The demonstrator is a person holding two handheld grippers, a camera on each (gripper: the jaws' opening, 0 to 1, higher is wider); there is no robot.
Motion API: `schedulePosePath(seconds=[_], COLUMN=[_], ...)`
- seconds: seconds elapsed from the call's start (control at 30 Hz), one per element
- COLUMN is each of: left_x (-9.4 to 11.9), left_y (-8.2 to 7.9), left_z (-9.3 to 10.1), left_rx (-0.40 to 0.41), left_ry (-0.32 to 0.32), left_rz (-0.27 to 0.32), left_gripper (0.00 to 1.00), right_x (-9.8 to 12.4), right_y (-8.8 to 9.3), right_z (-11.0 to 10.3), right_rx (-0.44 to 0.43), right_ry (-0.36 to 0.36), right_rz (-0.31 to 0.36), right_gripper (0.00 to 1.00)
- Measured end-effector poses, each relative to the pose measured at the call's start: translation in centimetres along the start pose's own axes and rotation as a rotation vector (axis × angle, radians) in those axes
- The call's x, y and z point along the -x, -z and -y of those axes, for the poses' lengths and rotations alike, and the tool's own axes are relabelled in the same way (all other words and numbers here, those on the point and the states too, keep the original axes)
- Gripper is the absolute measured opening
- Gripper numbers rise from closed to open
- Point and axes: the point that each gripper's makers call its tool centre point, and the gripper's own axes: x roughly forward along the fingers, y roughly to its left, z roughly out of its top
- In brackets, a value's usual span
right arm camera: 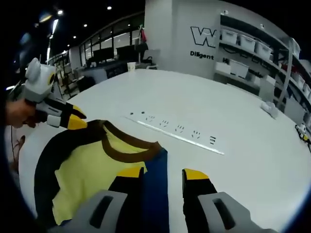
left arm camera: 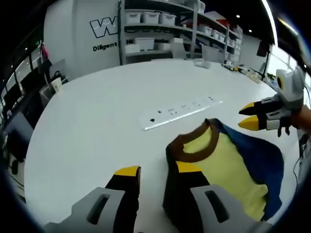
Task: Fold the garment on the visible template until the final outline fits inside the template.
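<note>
Mid-fold: shirt (left arm camera: 228,170) partly folded on the white table (left arm camera: 97,121), near the embedded strip (left arm camera: 182,111).

Both grippers, left (left arm camera: 158,175) and right (right arm camera: 164,175), have fingers parted and hold nothing, one at each sleeve edge. Collar points toward the strip; the long axis runs back toward the person. No template outline is discernible. Likely next: grip a side and fold inward.

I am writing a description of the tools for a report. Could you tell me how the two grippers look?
Both look alike. The left gripper has two black jaws with yellow tips, rising from grey mounts with slots. The right gripper has the same black jaws, yellow tips and grey slotted mounts. Seen from the other side, each carries a light grey body behind the jaws, held in a hand.
</note>
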Motion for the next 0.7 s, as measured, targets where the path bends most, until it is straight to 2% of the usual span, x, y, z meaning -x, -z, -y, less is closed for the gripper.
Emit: schedulePosePath(seconds=[0.17,0.3,0.47,0.7], left_x=[2.1,3.9,6.1,8.9], left_y=[0.0,0.1,1.0,2.1], left_z=[1.2,2.0,2.7,3.0], left_rx=[-0.02,-0.028,-0.056,-0.068], left_ry=[0.026,0.043,0.064,0.072], left_rz=[0.008,0.024,0.017,0.022], left_gripper=[0.29,0.31,0.34,0.36], right_x=[1.7,3.3,4.5,6.0], right_y=[0.8,0.8,1.2,1.2], right_z=[-1.0,-2.5,-4.3,-5.5], right_rx=[-0.007,-0.014,0.047,0.037], right_ry=[-0.024,-0.053,-0.086,-0.11], right_rz=[-0.007,0.017,0.014,0.031], right_gripper=[0.27,0.28,0.28,0.29])
